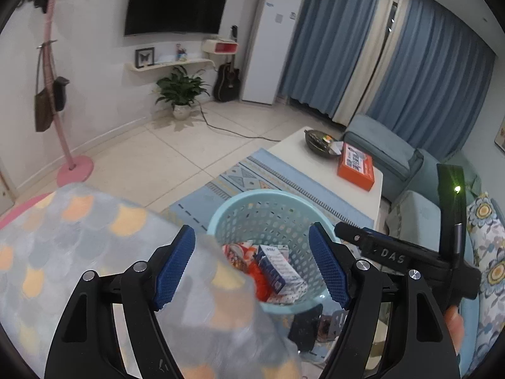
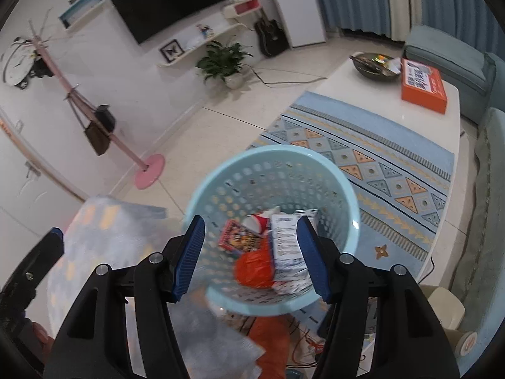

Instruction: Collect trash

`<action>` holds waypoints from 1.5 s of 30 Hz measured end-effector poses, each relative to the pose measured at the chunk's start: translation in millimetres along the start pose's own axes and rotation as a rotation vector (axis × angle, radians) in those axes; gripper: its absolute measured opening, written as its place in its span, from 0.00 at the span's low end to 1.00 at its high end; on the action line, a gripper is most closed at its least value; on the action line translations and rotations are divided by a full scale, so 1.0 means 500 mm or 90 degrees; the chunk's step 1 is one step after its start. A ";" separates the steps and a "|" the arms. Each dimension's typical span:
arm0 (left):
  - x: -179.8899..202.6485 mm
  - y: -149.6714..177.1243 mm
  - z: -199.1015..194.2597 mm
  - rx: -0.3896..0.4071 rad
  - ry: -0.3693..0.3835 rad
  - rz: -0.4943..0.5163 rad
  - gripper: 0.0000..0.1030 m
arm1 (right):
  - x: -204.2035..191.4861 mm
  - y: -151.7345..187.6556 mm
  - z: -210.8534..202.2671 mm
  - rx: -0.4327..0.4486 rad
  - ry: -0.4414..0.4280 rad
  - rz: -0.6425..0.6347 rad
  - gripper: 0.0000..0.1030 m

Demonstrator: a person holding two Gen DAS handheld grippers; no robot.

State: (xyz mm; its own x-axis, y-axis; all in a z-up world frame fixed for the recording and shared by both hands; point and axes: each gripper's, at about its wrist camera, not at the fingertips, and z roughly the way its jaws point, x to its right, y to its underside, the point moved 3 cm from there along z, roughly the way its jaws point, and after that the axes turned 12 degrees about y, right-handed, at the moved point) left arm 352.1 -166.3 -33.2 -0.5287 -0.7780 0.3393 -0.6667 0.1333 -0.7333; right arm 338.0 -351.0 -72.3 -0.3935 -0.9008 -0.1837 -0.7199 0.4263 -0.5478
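Note:
A light blue perforated trash basket (image 1: 277, 203) (image 2: 344, 189) stands on the rug. Inside it lie a white and blue carton (image 1: 277, 268) (image 2: 285, 240), a red crumpled wrapper (image 1: 260, 279) (image 2: 254, 267) and a printed snack pack (image 2: 240, 237). My left gripper (image 1: 252, 268) is open above the basket's near rim; a blurred translucent bag with orange and grey scales (image 1: 79, 246) lies across its left finger and between the jaws, not clamped. My right gripper (image 2: 251, 255) is open and empty above the basket. The same bag (image 2: 104, 237) shows at its left.
A white coffee table (image 1: 303, 161) (image 2: 454, 101) holds an orange box (image 1: 356, 165) (image 2: 424, 87) and a dark bowl (image 1: 318, 140) (image 2: 375, 66). A blue sofa (image 1: 385, 151) stands to the right. A pink coat stand (image 1: 75, 170) (image 2: 148, 165), a plant (image 1: 181, 90) and a floor cable stand farther off.

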 end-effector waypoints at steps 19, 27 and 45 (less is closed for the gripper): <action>-0.146 0.153 -0.392 0.118 -0.177 -0.102 0.76 | -0.309 0.184 -0.204 0.015 -0.213 -0.144 0.70; -0.250 0.264 -0.447 0.151 -0.296 -0.149 0.77 | -0.445 0.299 -0.203 0.118 -0.179 -0.244 0.72; -0.231 0.296 -0.342 0.219 -0.313 -0.074 0.82 | -0.323 0.299 -0.137 0.242 0.068 -0.100 0.75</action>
State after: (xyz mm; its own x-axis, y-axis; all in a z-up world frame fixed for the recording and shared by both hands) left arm 224.6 48.4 -80.0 -0.1036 -0.9789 0.1764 -0.4542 -0.1112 -0.8839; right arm 254.8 -136.0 -68.7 -0.3673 -0.9301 0.0000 -0.5212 0.2058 -0.8282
